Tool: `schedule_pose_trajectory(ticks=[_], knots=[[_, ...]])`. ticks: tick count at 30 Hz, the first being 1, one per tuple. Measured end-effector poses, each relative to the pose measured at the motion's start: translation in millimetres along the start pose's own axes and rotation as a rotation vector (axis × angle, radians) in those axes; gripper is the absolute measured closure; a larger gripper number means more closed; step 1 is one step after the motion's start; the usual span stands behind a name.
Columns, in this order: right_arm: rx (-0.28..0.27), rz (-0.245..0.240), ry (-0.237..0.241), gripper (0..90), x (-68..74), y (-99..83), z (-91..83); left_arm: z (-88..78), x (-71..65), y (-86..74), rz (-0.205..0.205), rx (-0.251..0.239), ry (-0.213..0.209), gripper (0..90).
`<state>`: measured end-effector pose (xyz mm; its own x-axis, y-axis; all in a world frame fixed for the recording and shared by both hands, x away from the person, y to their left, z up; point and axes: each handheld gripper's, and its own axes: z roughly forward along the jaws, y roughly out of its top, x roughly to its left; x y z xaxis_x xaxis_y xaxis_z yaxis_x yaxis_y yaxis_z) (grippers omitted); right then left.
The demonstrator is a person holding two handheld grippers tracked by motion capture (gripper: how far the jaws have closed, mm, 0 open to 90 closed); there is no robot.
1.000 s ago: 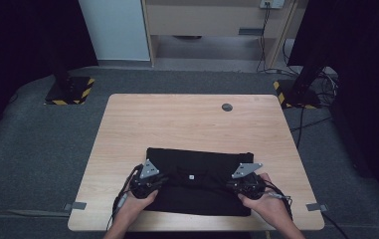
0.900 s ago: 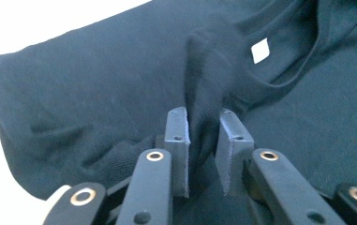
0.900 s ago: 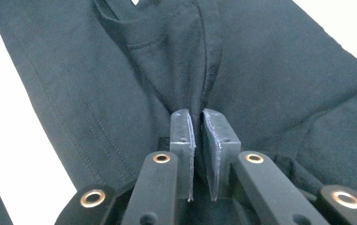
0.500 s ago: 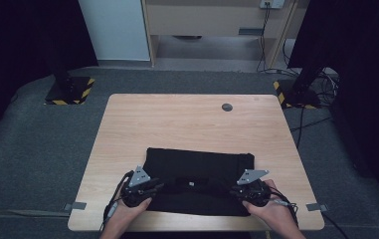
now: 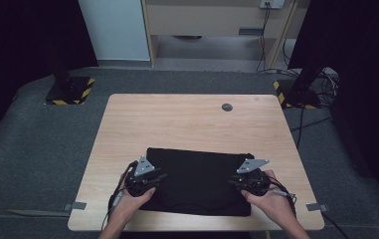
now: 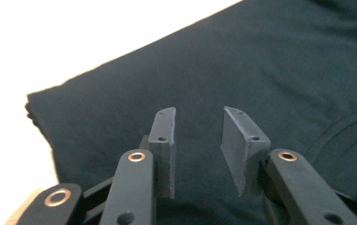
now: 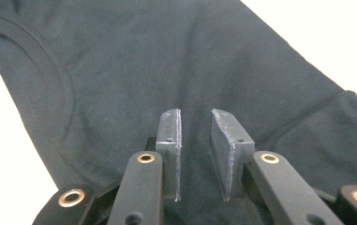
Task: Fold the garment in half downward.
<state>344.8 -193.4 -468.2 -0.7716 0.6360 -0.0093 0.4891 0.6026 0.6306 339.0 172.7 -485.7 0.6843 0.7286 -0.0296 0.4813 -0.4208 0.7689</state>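
On the wooden table (image 5: 187,124) we see the folded black garment (image 5: 197,181) lying near its front edge; our left gripper (image 6: 197,140) and right gripper (image 7: 196,138) hover over it, jaws just opening, nothing between them.

Even overhead light is falling on the pale wooden desk (image 5: 187,124); beyond each tool's tips the desk is blowing out white, while the surroundings are staying dim.

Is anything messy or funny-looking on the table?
Nothing really stands out. The black shirt lies folded flat near the front of the table, edges fairly straight. The left tool and right tool sit over its sides, jaws just opened, with nothing between them.
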Motion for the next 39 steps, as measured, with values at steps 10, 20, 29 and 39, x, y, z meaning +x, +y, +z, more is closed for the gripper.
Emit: schedule_pose_trajectory(ticks=[10,20,29,39], knots=[[0.085,0.003,0.011,72.2,4.0,-20.3,30.9,20.2,-0.6,-18.1,-0.001,0.059,0.0,63.9],[0.054,0.032,0.026,73.7,-1.6,-25.1,35.1,32.6,4.0,-24.8,-0.019,0.069,0.001,63.7],[0.062,0.049,0.01,73.3,-13.8,-18.4,40.4,44.7,10.7,-15.3,-0.026,0.066,0.008,62.1],[0.07,0.074,-0.015,73.0,-34.2,-9.7,47.5,60.5,16.5,-3.0,-0.051,0.061,0.028,58.5]])
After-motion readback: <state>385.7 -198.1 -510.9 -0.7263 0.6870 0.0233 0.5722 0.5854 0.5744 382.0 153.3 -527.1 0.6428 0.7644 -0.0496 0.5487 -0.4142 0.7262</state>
